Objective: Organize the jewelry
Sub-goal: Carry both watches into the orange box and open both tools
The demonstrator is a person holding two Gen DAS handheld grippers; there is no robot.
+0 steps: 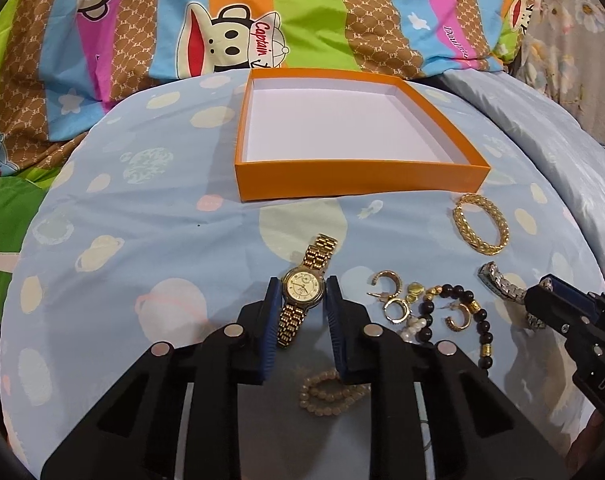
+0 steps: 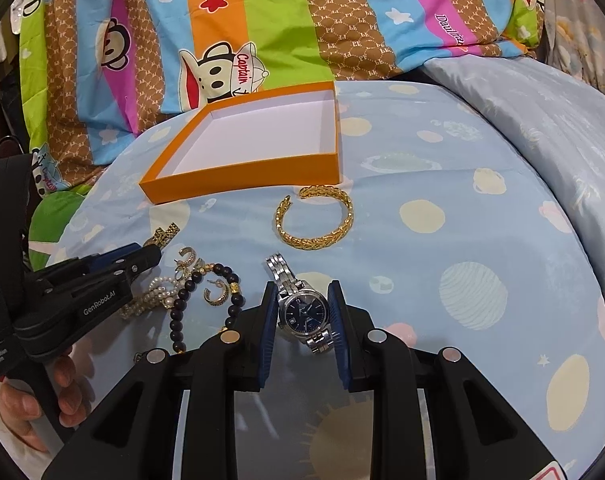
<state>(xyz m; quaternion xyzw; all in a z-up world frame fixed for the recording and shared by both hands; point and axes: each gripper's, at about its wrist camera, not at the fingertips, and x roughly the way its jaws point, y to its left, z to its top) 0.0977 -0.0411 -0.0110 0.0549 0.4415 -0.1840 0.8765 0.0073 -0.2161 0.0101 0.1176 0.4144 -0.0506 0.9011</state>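
My left gripper (image 1: 303, 282) points down at a gold watch (image 1: 321, 251) lying on the blue planet-print cover. Its blue pads press on both sides of the round case, so it is shut on the watch. My right gripper (image 2: 302, 288) is shut the same way on a silver watch (image 2: 302, 311) with a dark blue dial. An orange box (image 1: 358, 184) with a bare white floor lies open behind the jewelry. A braided gold bangle (image 2: 316, 220) rests between the box (image 2: 238, 182) and the silver watch.
Between the two grippers lie gold hoop earrings (image 1: 386, 282), a black bead bracelet (image 1: 462, 312) and a pearl bracelet (image 1: 330, 394). A striped cartoon-monkey quilt (image 1: 222, 20) rises behind the box. A person's hand (image 2: 22, 408) grips the left tool.
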